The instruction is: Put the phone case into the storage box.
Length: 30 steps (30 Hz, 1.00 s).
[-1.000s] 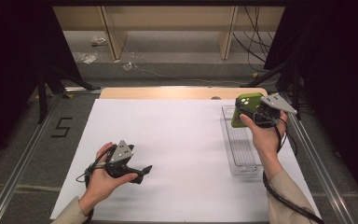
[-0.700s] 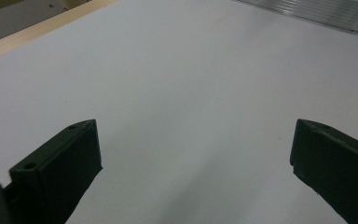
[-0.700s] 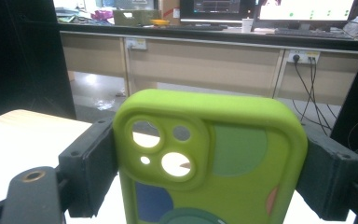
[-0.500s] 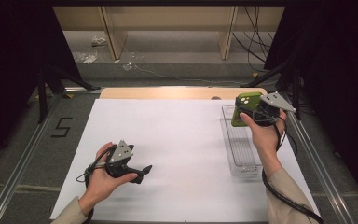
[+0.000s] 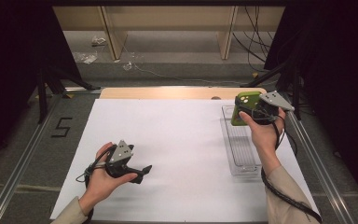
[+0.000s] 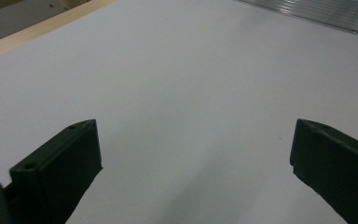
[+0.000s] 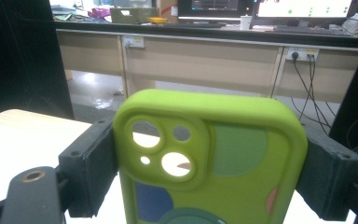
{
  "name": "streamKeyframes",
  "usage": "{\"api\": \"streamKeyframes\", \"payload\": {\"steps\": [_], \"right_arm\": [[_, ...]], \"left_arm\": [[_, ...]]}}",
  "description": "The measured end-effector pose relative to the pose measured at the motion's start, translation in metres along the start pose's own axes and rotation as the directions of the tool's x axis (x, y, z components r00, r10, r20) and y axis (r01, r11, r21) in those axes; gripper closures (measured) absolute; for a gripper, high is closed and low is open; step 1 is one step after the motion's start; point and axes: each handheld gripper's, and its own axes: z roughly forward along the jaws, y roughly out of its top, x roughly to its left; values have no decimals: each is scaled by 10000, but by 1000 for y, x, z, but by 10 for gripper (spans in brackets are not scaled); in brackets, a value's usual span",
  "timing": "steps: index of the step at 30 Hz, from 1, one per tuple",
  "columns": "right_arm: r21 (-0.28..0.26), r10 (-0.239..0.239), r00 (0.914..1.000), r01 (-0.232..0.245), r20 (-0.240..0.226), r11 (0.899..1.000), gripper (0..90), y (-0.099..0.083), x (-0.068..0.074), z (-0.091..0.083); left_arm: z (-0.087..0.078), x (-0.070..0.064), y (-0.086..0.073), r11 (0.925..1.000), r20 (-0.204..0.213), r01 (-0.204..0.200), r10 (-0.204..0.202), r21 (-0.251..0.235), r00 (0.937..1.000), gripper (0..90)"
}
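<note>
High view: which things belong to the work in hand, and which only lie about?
In the work:
green phone case, clamped in right claw
clear tray
left claw, open

Lying about:
wooden board
floor cables

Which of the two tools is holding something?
The right tool, raised over the clear tray, clamps a green phone case; the left tool is open with nothing between its jaws.
</note>
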Motion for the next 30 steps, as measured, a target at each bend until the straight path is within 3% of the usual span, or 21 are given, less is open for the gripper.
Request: {"api": "streamKeyframes", "payload": {"steps": [30], "right_arm": [[131, 0, 10000, 0, 27, 9999, 180, -2, -1, 12]], "left_arm": [[0, -1, 0, 10000, 3, -3, 3, 7, 10000, 14]]}}
